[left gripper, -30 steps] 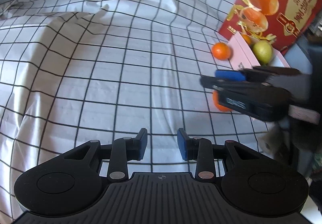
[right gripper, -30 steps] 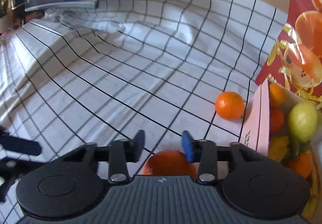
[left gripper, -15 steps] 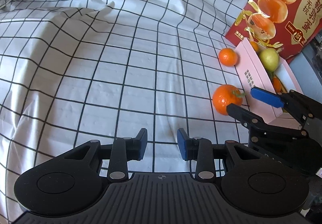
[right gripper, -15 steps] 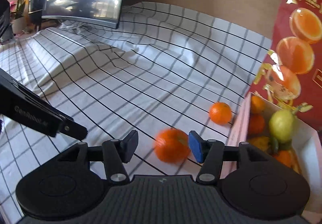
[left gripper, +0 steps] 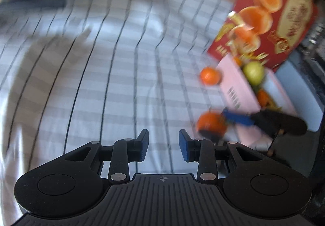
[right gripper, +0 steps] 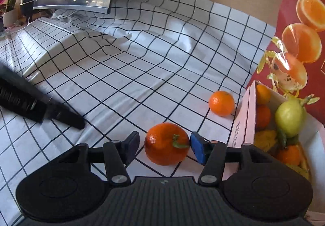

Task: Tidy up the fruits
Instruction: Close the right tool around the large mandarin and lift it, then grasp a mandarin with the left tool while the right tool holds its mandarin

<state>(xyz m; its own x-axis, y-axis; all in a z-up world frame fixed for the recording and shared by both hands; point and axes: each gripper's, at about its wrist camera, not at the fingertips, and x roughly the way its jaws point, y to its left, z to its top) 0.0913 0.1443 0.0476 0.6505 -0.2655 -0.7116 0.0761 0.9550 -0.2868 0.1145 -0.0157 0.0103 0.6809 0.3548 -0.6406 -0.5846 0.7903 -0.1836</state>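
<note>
fruits (right gripper: 289,117) in pink box (right gripper: 242,118)

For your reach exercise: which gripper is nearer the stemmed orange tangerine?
Right. The right gripper straddles the stemmed orange tangerine, jaws open; the left gripper hovers over bare checked cloth beside it.

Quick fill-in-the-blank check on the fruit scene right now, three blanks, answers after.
1. The stemmed orange sits between the fingers of the ____ gripper.
2. The smaller orange lies on the checked cloth, just outside the ____ box.
3. The left gripper holds ____.

Missing words: right; pink; nothing
</note>
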